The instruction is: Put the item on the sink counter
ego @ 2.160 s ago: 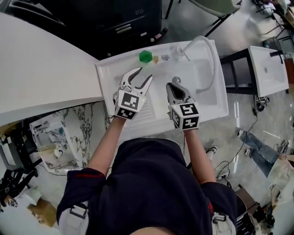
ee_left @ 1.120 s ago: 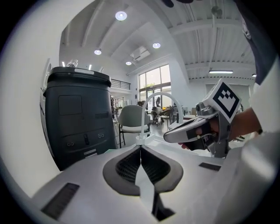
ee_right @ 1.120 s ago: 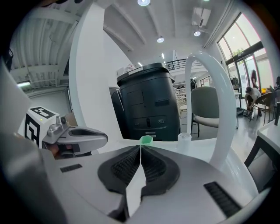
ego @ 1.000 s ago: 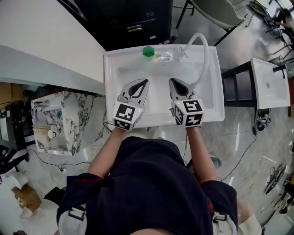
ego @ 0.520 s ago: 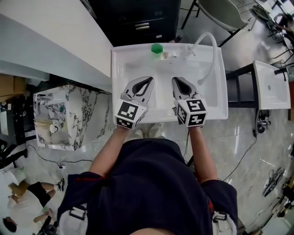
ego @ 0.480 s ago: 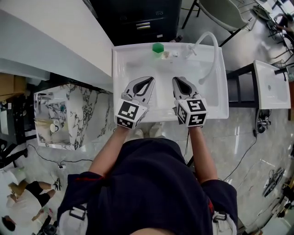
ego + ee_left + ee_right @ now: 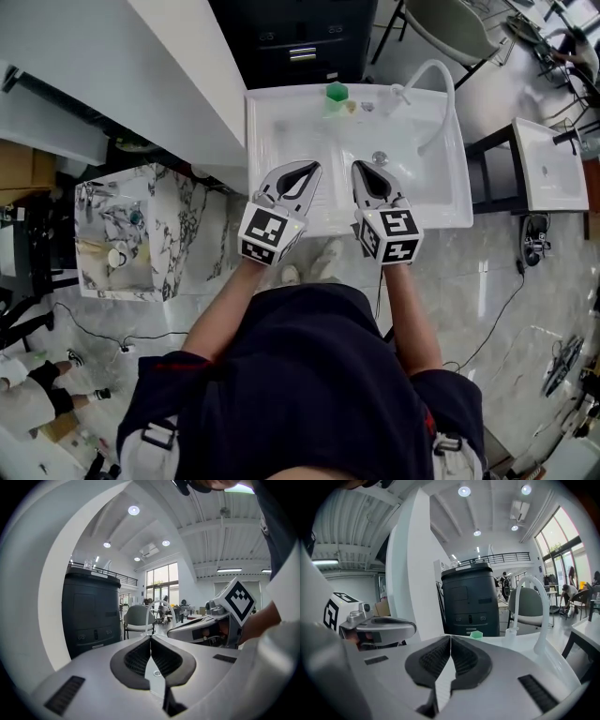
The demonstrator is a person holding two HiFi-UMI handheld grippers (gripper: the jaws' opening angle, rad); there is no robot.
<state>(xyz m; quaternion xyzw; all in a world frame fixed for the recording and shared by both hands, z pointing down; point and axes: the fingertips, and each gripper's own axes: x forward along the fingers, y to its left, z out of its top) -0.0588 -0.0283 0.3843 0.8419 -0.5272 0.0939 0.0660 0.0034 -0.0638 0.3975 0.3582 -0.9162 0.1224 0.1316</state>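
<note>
A small green item (image 7: 337, 91) sits on the back ledge of the white sink (image 7: 272, 122), beside the base of the curved white faucet (image 7: 439, 84). In the right gripper view the green item (image 7: 476, 634) lies straight beyond the jaws, left of the faucet (image 7: 538, 616). My left gripper (image 7: 315, 168) and right gripper (image 7: 357, 168) hover side by side over the sink's near rim. Both are shut and hold nothing. In their own views, the left gripper (image 7: 151, 637) and right gripper (image 7: 450, 637) show their pads pressed together.
The drain (image 7: 379, 157) lies in the basin ahead of the right gripper. A black cabinet (image 7: 309, 37) stands behind the sink and a white wall panel (image 7: 141, 84) on its left. A second white sink (image 7: 548, 164) is at the right, a marble-patterned stand (image 7: 141, 234) at the left.
Both grippers have drawn back together from over the basin to its near rim. The left jaws, open in the oldest frame, have shut. The green item stays on the back ledge.
</note>
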